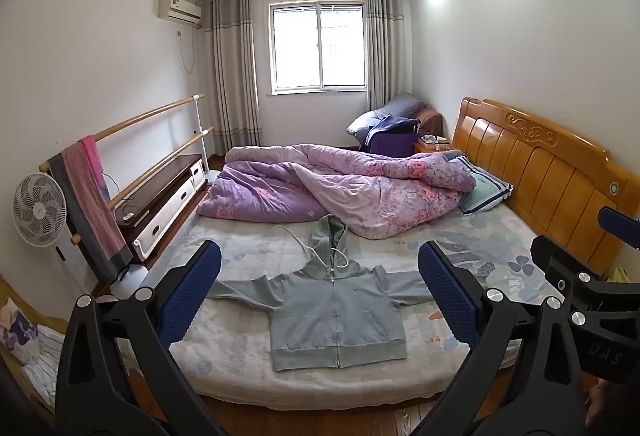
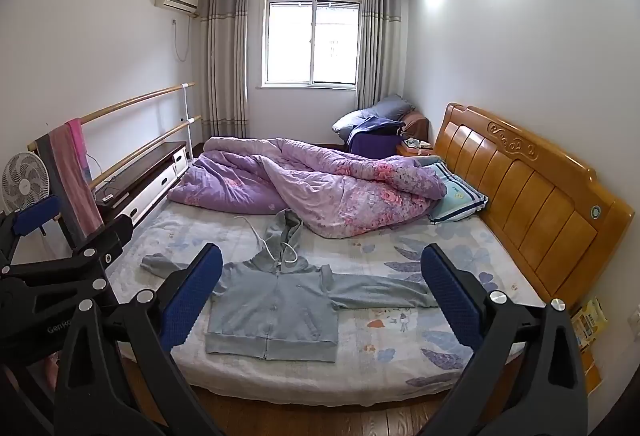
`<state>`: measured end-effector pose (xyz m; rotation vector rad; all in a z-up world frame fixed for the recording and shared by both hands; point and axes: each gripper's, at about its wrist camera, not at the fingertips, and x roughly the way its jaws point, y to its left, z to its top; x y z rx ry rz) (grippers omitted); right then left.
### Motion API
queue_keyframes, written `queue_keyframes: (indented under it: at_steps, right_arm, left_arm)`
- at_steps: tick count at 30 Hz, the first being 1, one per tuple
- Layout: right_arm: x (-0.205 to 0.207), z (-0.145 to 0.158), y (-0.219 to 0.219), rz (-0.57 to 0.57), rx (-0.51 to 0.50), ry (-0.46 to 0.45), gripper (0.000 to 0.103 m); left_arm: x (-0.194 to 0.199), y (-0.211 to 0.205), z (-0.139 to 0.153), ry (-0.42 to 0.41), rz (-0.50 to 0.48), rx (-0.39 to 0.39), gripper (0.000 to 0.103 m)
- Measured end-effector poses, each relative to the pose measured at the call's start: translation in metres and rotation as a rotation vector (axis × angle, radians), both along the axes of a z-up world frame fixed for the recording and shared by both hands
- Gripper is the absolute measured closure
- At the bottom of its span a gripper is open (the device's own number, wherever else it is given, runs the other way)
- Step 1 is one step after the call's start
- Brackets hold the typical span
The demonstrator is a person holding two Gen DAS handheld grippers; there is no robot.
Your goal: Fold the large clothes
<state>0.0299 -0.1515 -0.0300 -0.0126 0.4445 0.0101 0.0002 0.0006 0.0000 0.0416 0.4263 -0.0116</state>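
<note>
A: Grey fleece hoodie point(image 1: 338, 310), zip front up, spread flat on the bed point(image 1: 248, 368); hem just short of the near mattress edge, hood pointing toward the crumpled purple quilt point(image 1: 340, 192).

B: Room around it?

A: Bare patterned sheet to either side of the body and beyond both sleeves; quilt heaped across the far half, its folded edge touching or nearly touching the hood. Wooden headboard point(image 1: 552, 172) bounding the right side, low cabinet point(image 1: 164, 196) and standing fan point(image 1: 39, 210) beyond the left edge.

B: Textures and shapes?

A: Ribbed hem and cuffs, metal zip down the centre, white drawcord trailing from the hood. Sleeves stretched outward, roughly level. Black plastic gripper frames, blue dimpled pads point(image 1: 192, 292).

B: Position relative to the claws?

A: Left gripper point(image 1: 320, 296) held above the floor side of the bed, fingers spread wide, hoodie framed between them, no contact. Right gripper point(image 2: 322, 296) likewise spread wide and clear of the cloth; hoodie point(image 2: 276, 310) left of centre in its view, right sleeve reaching toward the right pad point(image 2: 452, 296).
</note>
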Motion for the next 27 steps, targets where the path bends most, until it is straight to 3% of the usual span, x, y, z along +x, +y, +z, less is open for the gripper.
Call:
queue_keyframes:
  at_steps: [27]
  right_arm:
    - [0.011,-0.003,-0.004,-0.002,-0.009,0.031,0.007]
  left_arm:
    - [0.015,-0.003,-0.013,0.022,-0.007,-0.002,0.005]
